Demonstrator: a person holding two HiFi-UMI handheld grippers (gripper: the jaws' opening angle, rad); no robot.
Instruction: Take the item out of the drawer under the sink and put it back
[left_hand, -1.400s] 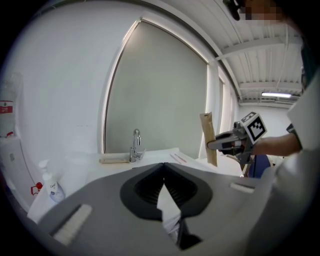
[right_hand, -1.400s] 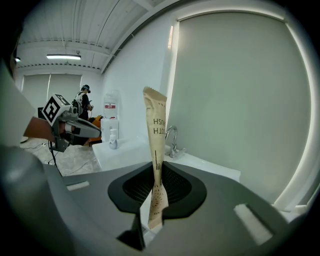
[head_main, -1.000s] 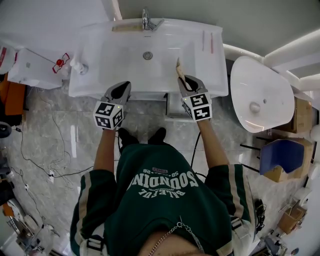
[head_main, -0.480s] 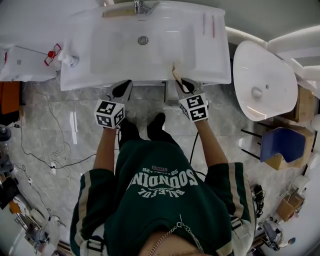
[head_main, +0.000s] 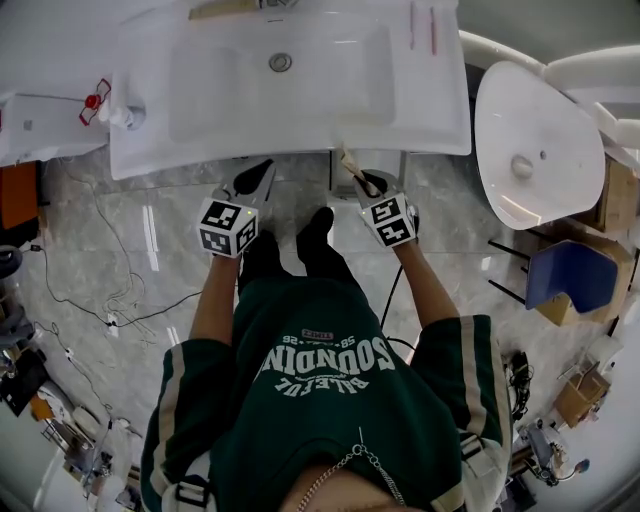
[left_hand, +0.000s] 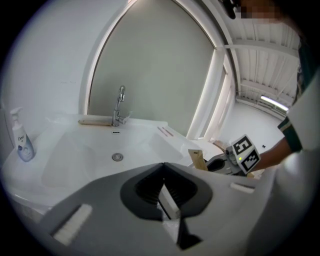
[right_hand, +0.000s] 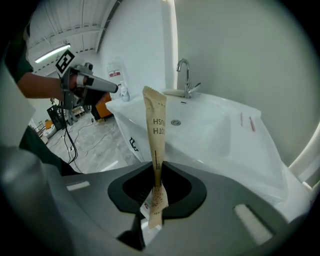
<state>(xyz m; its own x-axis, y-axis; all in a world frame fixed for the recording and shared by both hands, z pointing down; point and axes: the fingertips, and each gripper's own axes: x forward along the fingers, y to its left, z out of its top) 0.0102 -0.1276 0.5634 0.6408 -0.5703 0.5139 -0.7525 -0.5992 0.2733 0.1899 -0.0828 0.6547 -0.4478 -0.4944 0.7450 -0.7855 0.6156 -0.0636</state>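
My right gripper is shut on the lower end of a long tan paper packet, which stands upright out of its jaws. In the head view the packet tilts up toward the front edge of the white sink. My left gripper hovers just left of it at the same height, shut with nothing in it. The left gripper view shows the packet and the right gripper off to its right. A pale drawer part shows below the sink, beside the right gripper.
A faucet stands at the back of the sink and a soap bottle at its left corner. Two thin pink sticks lie on the right ledge. A white oval fixture and a blue chair stand right; cables cross the floor left.
Both grippers have drawn back from over the sink's front edge to just in front of it, above the floor. The packet stays held in the right gripper.
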